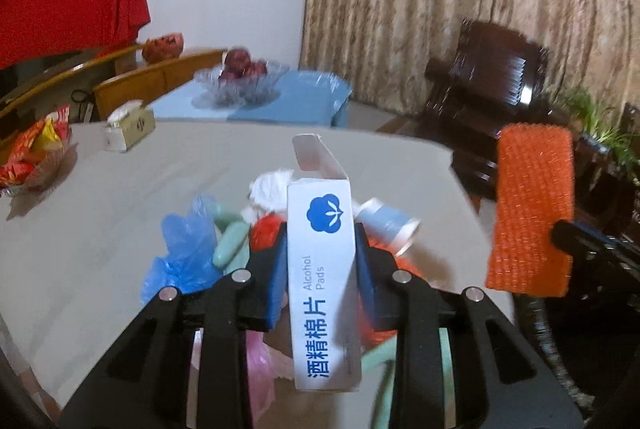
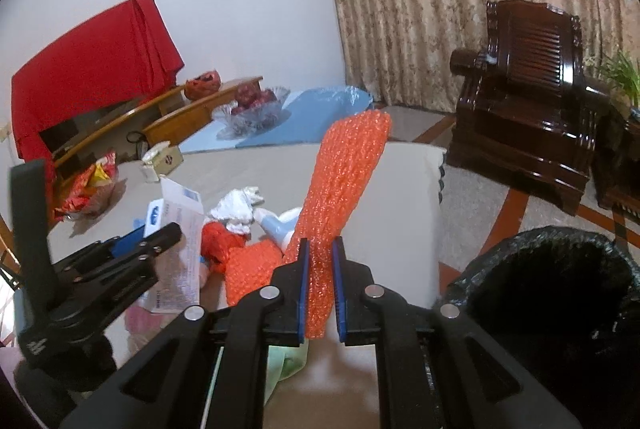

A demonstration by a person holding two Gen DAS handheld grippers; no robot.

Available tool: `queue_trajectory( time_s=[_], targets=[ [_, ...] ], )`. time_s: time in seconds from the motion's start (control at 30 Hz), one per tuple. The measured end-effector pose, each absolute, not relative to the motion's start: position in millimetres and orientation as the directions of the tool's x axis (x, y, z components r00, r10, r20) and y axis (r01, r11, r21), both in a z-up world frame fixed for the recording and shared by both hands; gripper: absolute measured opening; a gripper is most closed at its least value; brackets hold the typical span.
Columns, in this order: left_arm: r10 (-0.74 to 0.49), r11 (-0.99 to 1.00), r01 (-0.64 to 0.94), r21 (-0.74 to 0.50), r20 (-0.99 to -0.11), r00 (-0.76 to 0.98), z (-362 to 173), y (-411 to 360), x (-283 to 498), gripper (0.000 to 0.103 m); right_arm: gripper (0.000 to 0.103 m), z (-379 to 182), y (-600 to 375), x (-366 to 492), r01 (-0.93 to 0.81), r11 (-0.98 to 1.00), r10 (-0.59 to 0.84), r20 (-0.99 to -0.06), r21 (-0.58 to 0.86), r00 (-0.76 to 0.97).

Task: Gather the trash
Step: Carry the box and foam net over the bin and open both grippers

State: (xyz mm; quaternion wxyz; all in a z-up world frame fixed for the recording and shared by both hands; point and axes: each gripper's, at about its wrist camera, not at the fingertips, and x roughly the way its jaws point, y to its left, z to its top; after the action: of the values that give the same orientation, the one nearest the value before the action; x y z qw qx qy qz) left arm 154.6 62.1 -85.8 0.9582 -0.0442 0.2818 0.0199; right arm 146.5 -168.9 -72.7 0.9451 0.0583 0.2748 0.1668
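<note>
My left gripper [image 1: 320, 233] is shut on a white alcohol-pads box [image 1: 322, 269], held upright with its top flap open, above a trash pile on the beige table [image 1: 120, 209]. The pile holds a blue plastic bag [image 1: 184, 249], crumpled white tissue [image 1: 268, 189], mint-green pieces [image 1: 232, 241] and a pale blue cup [image 1: 384, 221]. My right gripper [image 2: 320, 245] is shut on an orange bubble-wrap strip [image 2: 344, 173], lifted near the table's right edge. More orange wrap [image 2: 252, 269] lies below it. A bin lined with a black bag [image 2: 560, 289] stands low on the right.
At the table's far left sit a tissue box [image 1: 130, 129] and a bowl of snack packets [image 1: 36, 157]. A glass fruit bowl [image 1: 240, 77] rests on a blue cloth behind. A dark wooden armchair [image 2: 528, 89] stands right of the table, before the curtains.
</note>
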Motion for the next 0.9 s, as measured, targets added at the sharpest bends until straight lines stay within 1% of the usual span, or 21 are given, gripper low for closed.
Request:
queue_trajectory(
  time_s=[0.13,0.37,0.7,0.9],
  targets=[
    [-0.042,0.996,-0.004,-0.091,-0.492,0.87,-62.3,43.0,133.3,0.03,0.011,-58.3,-192.6,131.5,-0.251,0.947,0.318,-0.473,0.202,0.822],
    [-0.175,0.984,0.144,-0.103,-0.455,0.873,-43.0,-12.8,115.5,0.03,0.011,-52.7,-252.9,92.2,-0.135,0.975,0.205,-0.473,0.178,0.857],
    [-0.395,0.915,0.376,-0.143,-0.501,0.77,-60.3,-121.9,117.7,0.03,0.011,-90.5,-337.5,50.8,0.072,0.987,0.023,-0.566,0.146,0.824],
    [-0.463,0.876,0.455,-0.158,-0.538,0.705,-85.1,-176.5,127.6,0.03,0.011,-115.0,-365.1,40.3,0.153,0.977,-0.03,-0.614,0.15,0.788]
  ],
)
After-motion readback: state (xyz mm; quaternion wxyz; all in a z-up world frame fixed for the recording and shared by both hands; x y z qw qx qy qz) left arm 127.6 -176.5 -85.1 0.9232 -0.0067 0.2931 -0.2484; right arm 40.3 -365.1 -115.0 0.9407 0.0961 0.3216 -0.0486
